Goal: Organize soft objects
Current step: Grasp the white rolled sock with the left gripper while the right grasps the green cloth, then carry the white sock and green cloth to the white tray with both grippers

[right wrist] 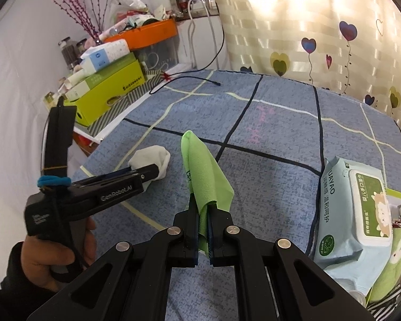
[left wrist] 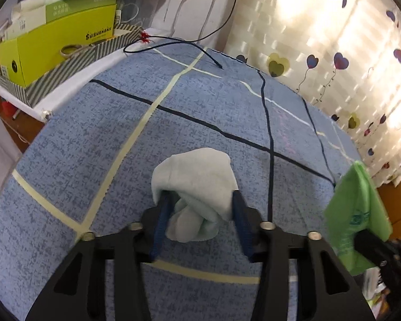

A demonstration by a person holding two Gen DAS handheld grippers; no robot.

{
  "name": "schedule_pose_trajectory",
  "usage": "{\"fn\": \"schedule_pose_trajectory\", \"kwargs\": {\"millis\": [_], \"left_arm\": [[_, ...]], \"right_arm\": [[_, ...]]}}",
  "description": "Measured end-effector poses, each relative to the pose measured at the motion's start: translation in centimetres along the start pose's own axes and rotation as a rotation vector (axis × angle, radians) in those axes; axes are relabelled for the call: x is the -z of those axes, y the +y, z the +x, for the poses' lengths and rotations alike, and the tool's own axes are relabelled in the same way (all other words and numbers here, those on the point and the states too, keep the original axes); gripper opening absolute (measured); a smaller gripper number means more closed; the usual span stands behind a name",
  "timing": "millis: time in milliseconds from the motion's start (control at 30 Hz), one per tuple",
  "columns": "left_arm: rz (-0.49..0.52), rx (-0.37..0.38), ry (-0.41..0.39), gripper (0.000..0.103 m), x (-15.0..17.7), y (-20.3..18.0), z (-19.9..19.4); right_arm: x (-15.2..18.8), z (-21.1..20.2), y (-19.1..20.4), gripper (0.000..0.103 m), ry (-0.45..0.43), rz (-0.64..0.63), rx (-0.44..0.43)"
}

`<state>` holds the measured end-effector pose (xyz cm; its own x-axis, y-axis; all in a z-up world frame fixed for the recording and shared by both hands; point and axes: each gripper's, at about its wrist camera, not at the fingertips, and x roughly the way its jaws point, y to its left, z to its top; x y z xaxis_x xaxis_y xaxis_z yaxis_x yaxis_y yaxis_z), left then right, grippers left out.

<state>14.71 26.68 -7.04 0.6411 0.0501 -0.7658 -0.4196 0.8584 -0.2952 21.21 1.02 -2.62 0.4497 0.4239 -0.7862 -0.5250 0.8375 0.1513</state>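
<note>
- Blue mottled bedspread (left wrist: 66,160) covers the work surface, crossed by dark navy and pale cream stripes; a cream curtain (left wrist: 334,40) printed with heart balloons hangs along the far right.
- One pale mint towel (left wrist: 197,176), soft, fluffy and bunched into a rounded lump, sits between the fingers of the left gripper (left wrist: 200,203); the jaws stand moderately apart, pressing it on both sides.
- One bright green cloth (right wrist: 203,168), thin and smooth, folded into a pointed cone, stands up from the right gripper (right wrist: 202,208), whose jaws are nearly closed and pinch its lower end.
- One pack of wet wipes (right wrist: 353,208), glossy light blue with a green lid label, lies at the near right edge.
- One lime-green cardboard box (left wrist: 56,45) sits in a striped tray (left wrist: 74,64) at the far left, with other boxes stacked on top.
- One thin black cable (left wrist: 173,42) trails across the far end of the spread.
</note>
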Motion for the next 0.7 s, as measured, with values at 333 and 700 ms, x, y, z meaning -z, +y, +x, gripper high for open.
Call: {"fn": "schedule_pose_trajectory", "kwargs": {"millis": [333, 700], "left_arm": [[0.035, 0.026, -0.025, 0.021, 0.9, -1.6, -2.8], [0.078, 0.114, -0.088, 0.021, 3.7, -4.9, -9.1]], "right_arm": [[0.6, -2.6, -0.3, 0.005, -0.038, -0.001, 0.001], [2.4, -7.6, -1.3, 0.005, -0.109, 0.005, 0.011]]}}
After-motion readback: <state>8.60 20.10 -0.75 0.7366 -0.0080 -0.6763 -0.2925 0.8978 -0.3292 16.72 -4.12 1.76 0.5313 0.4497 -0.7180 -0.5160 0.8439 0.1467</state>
